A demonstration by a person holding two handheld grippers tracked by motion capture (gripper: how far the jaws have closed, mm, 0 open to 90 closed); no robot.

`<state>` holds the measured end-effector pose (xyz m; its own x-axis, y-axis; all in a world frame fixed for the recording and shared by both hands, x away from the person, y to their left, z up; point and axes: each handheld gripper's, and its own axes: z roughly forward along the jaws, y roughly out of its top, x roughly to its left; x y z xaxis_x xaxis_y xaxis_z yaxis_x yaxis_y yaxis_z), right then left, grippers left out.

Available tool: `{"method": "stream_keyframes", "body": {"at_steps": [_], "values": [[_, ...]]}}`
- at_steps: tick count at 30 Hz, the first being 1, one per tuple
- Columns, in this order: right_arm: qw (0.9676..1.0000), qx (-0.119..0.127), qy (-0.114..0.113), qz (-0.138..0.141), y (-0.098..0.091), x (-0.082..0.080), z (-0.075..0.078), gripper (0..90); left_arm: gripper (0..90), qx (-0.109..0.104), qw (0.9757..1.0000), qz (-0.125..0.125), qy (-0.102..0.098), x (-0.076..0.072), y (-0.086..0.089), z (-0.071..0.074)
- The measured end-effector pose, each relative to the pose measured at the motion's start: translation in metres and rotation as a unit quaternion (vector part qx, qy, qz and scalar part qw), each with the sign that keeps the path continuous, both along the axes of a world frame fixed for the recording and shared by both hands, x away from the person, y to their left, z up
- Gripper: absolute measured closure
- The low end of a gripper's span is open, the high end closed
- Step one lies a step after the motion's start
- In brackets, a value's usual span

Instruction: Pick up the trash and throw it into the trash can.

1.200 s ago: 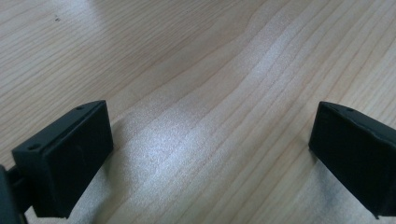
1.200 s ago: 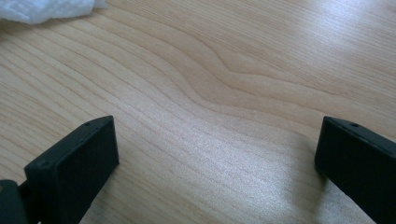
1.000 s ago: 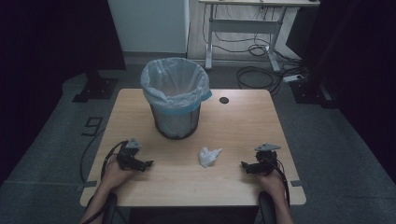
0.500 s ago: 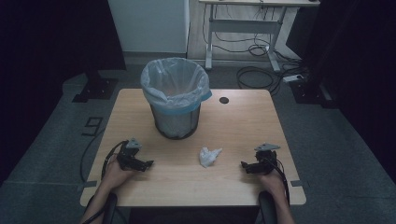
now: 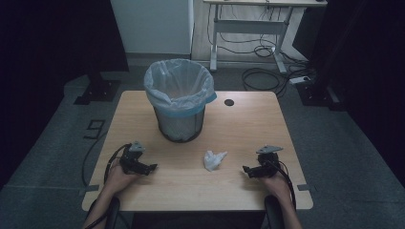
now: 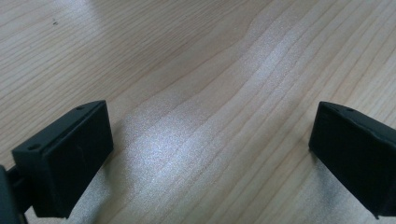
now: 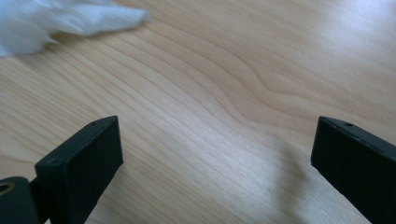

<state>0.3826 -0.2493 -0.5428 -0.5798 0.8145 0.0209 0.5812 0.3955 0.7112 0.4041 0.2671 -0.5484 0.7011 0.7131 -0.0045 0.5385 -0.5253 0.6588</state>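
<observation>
Pale worktop (image 5: 248,129), a lined bin (image 5: 179,99) at its back. A crumpled tissue (image 5: 214,160) lies just ahead-left of my right gripper (image 7: 215,154), whose jaws gape empty, as do my left gripper's (image 6: 210,149). I judge it featherlight and soft; pinch the bunched middle.

left gripper (image 5: 152,167): jaws wide apart, empty | right gripper (image 5: 245,169): same

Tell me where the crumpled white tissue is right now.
In the high view, the crumpled tissue lies on the wooden table, in front of the lined waste bin, nearer the right gripper than the left gripper.
</observation>
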Motion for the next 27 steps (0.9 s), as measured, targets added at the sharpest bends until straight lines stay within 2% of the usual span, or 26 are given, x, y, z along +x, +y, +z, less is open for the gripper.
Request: {"method": "stream_keyframes", "body": {"at_steps": [7, 10, 15, 17, 19, 20, 22, 27], "values": [[0.9995, 0.02, -0.001, 0.022, 0.01, 0.002, 0.011, 1.7, 0.0, 0.0, 1.0, 0.001, 0.0, 0.0, 0.0, 0.0], [0.9987, 0.023, -0.001, 0.045, 0.022, 0.004, 0.017, 1.7, 0.0, 0.0, 1.0, 0.002, 0.0, 0.0, 0.0, 0.0], [0.9975, 0.019, -0.002, 0.068, 0.037, 0.006, 0.022, 4.3, 0.0, 0.0, 1.0, 0.002, 0.0, 0.0, 0.0, 0.0], [0.9964, 0.015, -0.003, 0.084, 0.049, 0.009, 0.025, 7.8, 0.0, 0.0, 1.0, 0.002, 0.0, 0.0, 0.0, 0.0], [0.9961, 0.013, -0.003, 0.087, 0.052, 0.009, 0.025, 8.5, 0.0, 0.0, 1.0, 0.002, 0.0, 0.0, 0.0, 0.0], [0.995, 0.009, -0.003, 0.1, 0.061, 0.011, 0.027, 9.6, 0.0, 0.0, 1.0, 0.001, 0.0, 0.0, 0.0, 0.0], [0.9944, 0.005, -0.003, 0.105, 0.068, 0.013, 0.027, 10.1, 0.0, 0.0, 1.0, 0.002, 0.0, 0.0, 0.0, 0.0], [0.9925, 0.009, 0.001, 0.122, 0.082, 0.017, 0.027, 12.3, 0.0, 0.0, 1.0, 0.002, 0.0, 0.0, 0.0, 0.0]]}}
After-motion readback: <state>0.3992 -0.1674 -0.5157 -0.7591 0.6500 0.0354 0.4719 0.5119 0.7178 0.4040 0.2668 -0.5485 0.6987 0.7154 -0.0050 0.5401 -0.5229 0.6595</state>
